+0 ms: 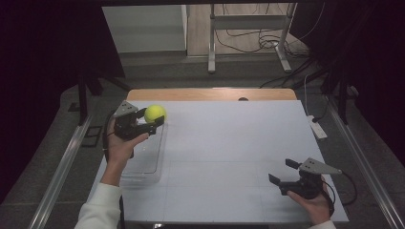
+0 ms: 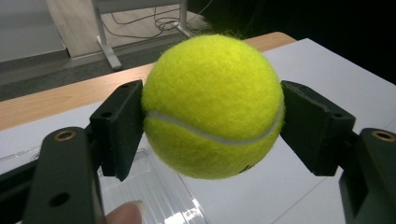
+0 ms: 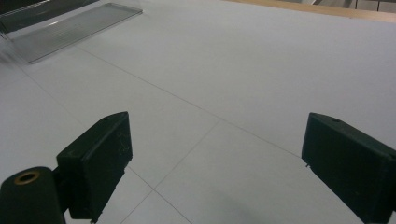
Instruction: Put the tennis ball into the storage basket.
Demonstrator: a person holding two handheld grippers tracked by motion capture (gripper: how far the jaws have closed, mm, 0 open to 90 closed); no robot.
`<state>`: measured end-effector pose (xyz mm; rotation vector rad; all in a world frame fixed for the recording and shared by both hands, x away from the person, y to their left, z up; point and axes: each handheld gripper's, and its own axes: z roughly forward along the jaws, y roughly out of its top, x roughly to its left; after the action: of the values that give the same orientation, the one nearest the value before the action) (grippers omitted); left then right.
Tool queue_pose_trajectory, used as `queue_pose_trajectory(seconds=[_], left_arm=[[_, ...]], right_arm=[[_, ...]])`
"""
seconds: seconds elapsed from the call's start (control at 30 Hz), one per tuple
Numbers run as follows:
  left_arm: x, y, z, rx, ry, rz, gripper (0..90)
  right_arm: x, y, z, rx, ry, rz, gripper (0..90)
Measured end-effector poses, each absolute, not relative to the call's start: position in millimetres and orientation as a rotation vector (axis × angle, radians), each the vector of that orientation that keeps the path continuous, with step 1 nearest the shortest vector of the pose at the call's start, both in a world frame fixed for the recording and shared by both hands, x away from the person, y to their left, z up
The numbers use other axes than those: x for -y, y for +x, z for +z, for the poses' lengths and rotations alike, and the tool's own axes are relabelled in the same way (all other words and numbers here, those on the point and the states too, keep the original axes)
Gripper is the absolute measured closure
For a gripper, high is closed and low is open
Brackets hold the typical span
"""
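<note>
At the far left corner of the white table, the left gripper grasps a yellow-green tennis ball, held above the far end of a clear plastic tray that lies along the table's left edge. In the left gripper view, both black pads press against opposite sides of the tennis ball, whose white seam curves across its lower half; part of the clear plastic tray shows beneath it, and a fingertip enters at the bottom edge. The left hand supports the gripper from below, its white sleeve entering at the lower left. At the near right corner of the table, the right gripper sits in the right hand, its jaws spread wide and holding nothing. In the right gripper view, the pads stand well apart over bare table, with the tray at upper left. A wooden strip borders the table's far edge.
</note>
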<state>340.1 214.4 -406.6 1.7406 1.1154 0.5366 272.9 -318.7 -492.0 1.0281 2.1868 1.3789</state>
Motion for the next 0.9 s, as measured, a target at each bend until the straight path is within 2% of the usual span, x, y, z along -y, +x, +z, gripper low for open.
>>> queue_pose_trajectory(seconds=[0.9], left_arm=[[-240,355,-408,-1.225,1.725,0.588,26.9]], right_arm=[[318,274,-492,-2.184,1.024,1.374,8.7]])
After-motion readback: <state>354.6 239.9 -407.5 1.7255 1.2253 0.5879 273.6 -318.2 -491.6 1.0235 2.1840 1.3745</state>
